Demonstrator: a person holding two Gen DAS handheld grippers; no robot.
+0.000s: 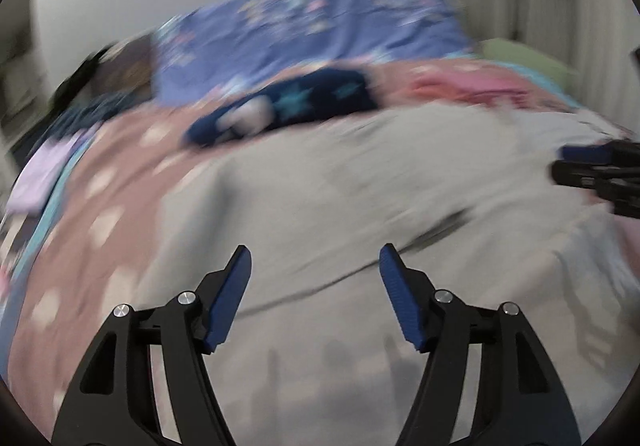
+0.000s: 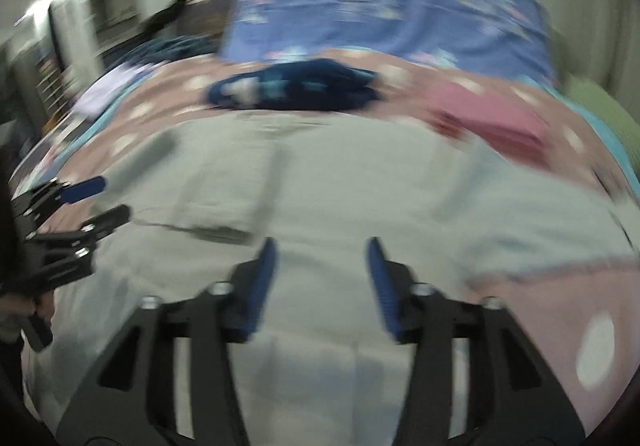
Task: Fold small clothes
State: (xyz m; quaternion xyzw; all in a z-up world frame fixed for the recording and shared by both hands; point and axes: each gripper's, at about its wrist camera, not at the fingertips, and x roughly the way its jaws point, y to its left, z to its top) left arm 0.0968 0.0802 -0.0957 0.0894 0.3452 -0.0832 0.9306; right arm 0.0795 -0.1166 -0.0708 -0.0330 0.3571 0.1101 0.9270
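garment: a pale grey garment [image 1: 340,182] lies spread on the bed, in front of both grippers; it looks like a small top or trousers, but blur hides which.
where it lies: on a pink dotted bedspread [image 1: 100,182], nearer than a dark blue piece with star prints [image 1: 288,102] and a pink folded piece [image 2: 492,114]; a blue patterned pillow [image 1: 312,22] sits at the far end.
left gripper: the left gripper [image 1: 316,266] hovers over the near part of the grey cloth, fingers apart, nothing between them.
right gripper: the right gripper [image 2: 322,258] hangs over the same cloth, fingers apart too, and empty; no pad presses on fabric.
how it will handle: judged light, limp and soft; it will sag and drape from any pinch, will not hold a shape, and is in no danger of breaking. thin cloth may slip out of a shallow pinch.
surface: the bed gives under pressure, so a pinch may catch the bedspread beneath as well.
where to take hold: likely at an outer edge or corner, one gripper at each end of the same edge, so the fold comes over evenly. a crease [image 1: 400,242] runs across the cloth just beyond the left fingers; taking only the top layer there matters.
uncertain: blur hides seams, hems and the exact outline.
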